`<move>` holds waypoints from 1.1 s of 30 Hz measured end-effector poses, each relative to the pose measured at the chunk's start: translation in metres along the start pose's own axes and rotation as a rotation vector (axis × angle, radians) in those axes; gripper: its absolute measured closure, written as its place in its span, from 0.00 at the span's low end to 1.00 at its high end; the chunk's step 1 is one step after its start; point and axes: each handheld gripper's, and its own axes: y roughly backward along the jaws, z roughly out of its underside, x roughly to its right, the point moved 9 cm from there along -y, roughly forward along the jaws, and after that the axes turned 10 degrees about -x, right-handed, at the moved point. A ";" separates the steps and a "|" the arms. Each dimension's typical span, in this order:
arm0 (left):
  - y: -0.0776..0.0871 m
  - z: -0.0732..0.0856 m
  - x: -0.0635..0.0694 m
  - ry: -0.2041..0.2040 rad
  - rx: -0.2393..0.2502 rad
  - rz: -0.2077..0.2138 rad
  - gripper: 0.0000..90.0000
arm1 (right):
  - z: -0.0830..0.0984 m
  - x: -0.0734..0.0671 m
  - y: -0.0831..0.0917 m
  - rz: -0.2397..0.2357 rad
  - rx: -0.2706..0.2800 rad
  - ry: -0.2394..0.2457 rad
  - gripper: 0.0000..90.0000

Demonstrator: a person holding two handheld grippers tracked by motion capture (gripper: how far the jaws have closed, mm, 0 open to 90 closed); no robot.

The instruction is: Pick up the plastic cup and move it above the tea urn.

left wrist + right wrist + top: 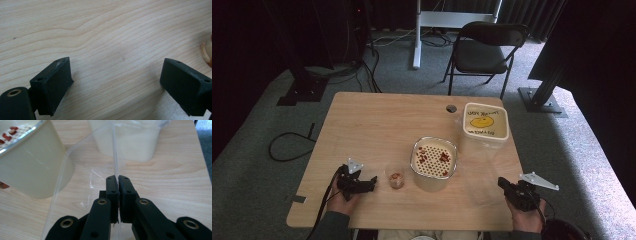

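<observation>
The clear plastic container [82,170] sits at the table's [377,125] near right, just in front of the lidded tub [485,125] and beside the perforated tub [433,162]. The right gripper [117,178] pinches its thin wall (jaws nearly together). The left gripper [373,181] rests near a small cup [396,180], jaws wide, holding nothing.

Rt gripper [507,186] on clear container [479,172] rim.
</observation>
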 end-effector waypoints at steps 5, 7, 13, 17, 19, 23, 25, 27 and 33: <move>0.000 0.000 0.000 0.000 -0.001 -0.001 0.12 | -0.008 -0.002 0.012 -0.007 0.026 0.009 0.97; 0.000 0.000 0.000 0.000 -0.001 -0.001 0.12 | -0.012 -0.004 0.019 -0.022 0.040 0.009 0.97; 0.000 0.000 0.000 0.001 -0.001 -0.002 0.12 | -0.024 -0.009 0.032 -0.044 0.073 0.013 0.97; 0.000 0.000 0.000 0.001 -0.001 -0.002 0.12 | -0.046 -0.012 0.052 -0.053 0.127 0.023 0.97; 0.000 0.000 0.000 0.001 -0.001 -0.001 0.12 | -0.057 -0.012 0.059 -0.048 0.148 0.026 0.97; 0.000 0.000 0.000 0.001 0.000 -0.002 0.12 | -0.080 -0.009 0.069 -0.026 0.181 0.032 0.97; 0.000 0.000 0.000 0.001 0.000 -0.002 0.12 | -0.091 -0.007 0.071 -0.025 0.194 0.027 0.97; 0.000 0.000 0.000 0.001 0.000 -0.002 0.12 | -0.101 -0.003 0.072 -0.017 0.200 0.016 0.97; 0.000 0.000 0.000 0.001 -0.001 -0.002 0.12 | -0.131 0.015 0.055 -0.011 0.197 -0.035 0.97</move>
